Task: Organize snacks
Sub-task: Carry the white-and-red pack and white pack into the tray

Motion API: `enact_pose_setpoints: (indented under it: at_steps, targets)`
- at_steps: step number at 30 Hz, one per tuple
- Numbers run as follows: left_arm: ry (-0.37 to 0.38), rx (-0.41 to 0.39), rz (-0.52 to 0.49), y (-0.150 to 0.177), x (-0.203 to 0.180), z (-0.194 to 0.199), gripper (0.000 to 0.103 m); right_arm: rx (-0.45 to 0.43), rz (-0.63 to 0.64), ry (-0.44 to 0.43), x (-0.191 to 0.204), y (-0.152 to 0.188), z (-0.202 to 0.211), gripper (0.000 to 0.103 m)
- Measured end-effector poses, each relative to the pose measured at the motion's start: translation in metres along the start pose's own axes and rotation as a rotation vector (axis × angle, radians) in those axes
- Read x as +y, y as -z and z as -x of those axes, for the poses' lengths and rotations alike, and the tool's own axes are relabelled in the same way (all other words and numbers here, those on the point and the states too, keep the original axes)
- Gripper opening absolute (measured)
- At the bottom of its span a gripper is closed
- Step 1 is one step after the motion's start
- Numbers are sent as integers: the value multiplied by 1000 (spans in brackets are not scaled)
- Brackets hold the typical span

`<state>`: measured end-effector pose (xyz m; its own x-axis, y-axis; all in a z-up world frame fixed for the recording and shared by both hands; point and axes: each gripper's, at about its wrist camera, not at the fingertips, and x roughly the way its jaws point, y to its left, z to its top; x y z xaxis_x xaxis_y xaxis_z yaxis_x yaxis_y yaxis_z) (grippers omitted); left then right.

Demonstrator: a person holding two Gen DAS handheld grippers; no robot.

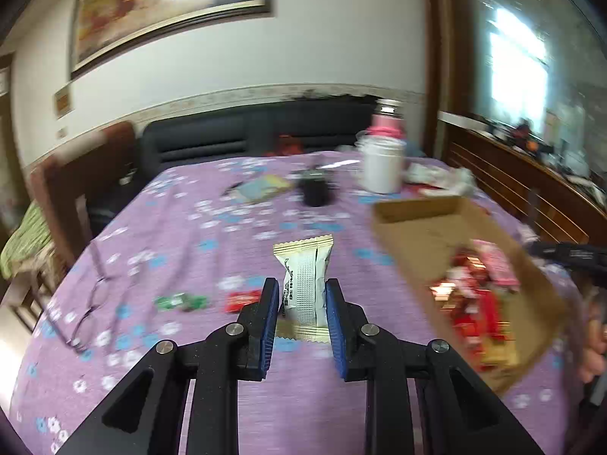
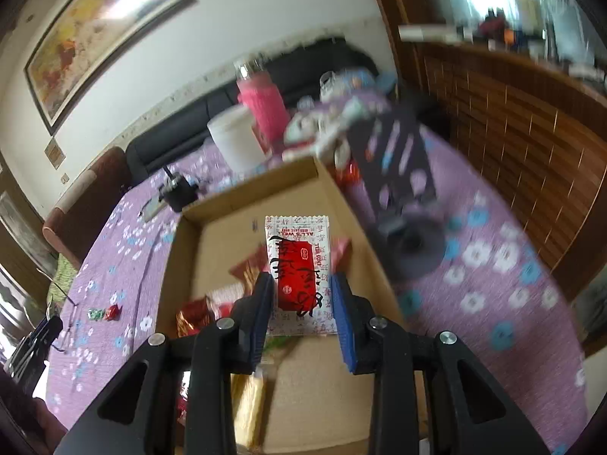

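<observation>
My right hand-held gripper [image 2: 301,299] is clamped on a red-and-white packet [image 2: 297,265] over the box [image 2: 261,185], already part-filled. My left hand-held gripper [image 1: 301,303] clamps a gold-white packet [image 1: 303,284]; 2 candies [image 1: 182,301] remain on the table [image 1: 170,227] at its 9 o'clock.

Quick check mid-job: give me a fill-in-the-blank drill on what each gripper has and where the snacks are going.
1. The left gripper is shut on a white and ____ foil snack packet.
2. The right gripper holds a white wrapper with a ____ label over the box.
3. Collected snacks lie in an open brown ____ box.
4. The loose green-wrapped candy lies on the ____ flowered tablecloth.

Missing words: gold; red; cardboard; purple
</observation>
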<state>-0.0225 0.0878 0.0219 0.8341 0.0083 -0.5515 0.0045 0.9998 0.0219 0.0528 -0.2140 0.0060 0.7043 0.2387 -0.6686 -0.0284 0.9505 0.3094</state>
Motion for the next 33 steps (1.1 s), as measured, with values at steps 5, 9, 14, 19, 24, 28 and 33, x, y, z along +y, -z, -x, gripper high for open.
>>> enact_pose_setpoints:
  at_steps: [5,9,14,19,24,28,33]
  targets:
    - [160,54,-52,-9,-69,-7,25,88,-117,-87,-15,5,-13,31]
    - [281,126,-81,-5,-126,-20,25,87,-132,-43,-20,6,-13,31]
    - [338,192,-131,7,-169,-37,25,125,-134,-34,-17,8,-22,30]
    - [310,197,-150,18,-170,-47,25,150,-103,-25,-9,13,-24,31]
    - [308,198,-142,27,-161,-53,25,165,-84,-16,-3,16,-29,31]
    - [287,162,-170,30,-162,-52,25,174,-62,4,2,17,-34,32]
    - [256,118,-201,31,-163,-46,25,170,-36,19,8,18,-35,32]
